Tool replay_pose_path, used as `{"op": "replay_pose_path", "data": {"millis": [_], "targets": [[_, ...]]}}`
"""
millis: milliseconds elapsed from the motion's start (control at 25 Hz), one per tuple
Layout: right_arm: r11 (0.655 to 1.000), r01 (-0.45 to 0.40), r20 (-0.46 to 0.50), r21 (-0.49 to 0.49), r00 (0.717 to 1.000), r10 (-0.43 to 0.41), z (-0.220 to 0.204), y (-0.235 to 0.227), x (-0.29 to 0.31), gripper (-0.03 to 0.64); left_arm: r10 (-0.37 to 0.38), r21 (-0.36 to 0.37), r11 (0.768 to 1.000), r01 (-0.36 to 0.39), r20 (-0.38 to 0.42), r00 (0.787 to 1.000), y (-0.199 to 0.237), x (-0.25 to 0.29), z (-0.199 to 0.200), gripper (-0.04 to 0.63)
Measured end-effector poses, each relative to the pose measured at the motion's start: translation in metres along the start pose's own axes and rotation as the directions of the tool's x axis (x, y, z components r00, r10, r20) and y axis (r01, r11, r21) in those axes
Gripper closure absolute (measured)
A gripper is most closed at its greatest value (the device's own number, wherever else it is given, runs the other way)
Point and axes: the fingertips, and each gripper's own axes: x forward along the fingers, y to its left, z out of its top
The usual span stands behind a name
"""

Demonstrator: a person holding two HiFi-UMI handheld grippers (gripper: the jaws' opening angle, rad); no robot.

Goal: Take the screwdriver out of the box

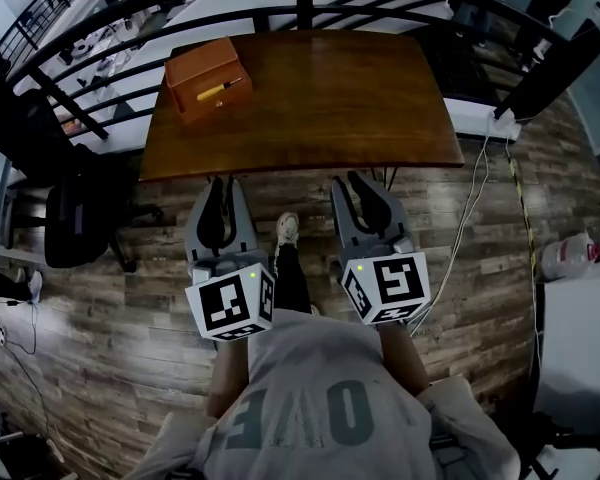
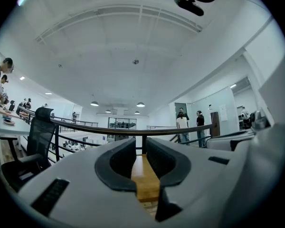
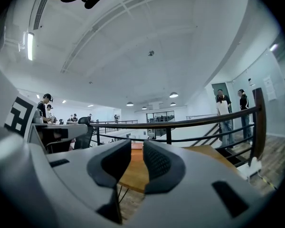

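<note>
An orange-brown box (image 1: 193, 66) stands at the far left corner of the wooden table (image 1: 330, 98). A yellow-handled screwdriver (image 1: 218, 91) lies inside it. Both grippers hang below the table's near edge, close to my body and well short of the box. The left gripper (image 1: 223, 182) points at the table's left part, its jaws drawn together to a thin slit with nothing between them. The right gripper (image 1: 348, 179) is alike, shut and holding nothing. In the left gripper view (image 2: 140, 145) and the right gripper view (image 3: 137, 147) only a strip of table shows between the pads.
A black railing (image 1: 300, 8) runs behind the table, with a drop beyond it. A black office chair (image 1: 75, 218) stands on the wooden floor at the left. Cables (image 1: 475, 208) trail at the right. My shoe (image 1: 287, 230) shows between the grippers. People stand far off.
</note>
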Motion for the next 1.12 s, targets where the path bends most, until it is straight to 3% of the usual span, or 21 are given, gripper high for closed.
{"op": "replay_pose_path", "data": {"millis": [400,640,1120], "targets": [[1.000,0.009,-0.027,0.011,1.000,-0.009,0.000,-0.029,0.072,0.528,0.002,-0.009,1.000,-0.002,-0.034,0.999,0.017,0.087,-0.016,0.529],[1.000,0.000,-0.038,0.032,0.999,0.001,0.009,-0.042,0.146,0.528,-0.003,0.005,1.000,0.003,-0.052,0.999,0.038,0.157,-0.018,0.529],[1.000,-0.006,0.004,0.008,1.000,0.006,0.059,-0.082,0.329,0.528,-0.037,0.013,0.999,0.037,0.024,0.999,0.081,0.337,0.021,0.529]]}}
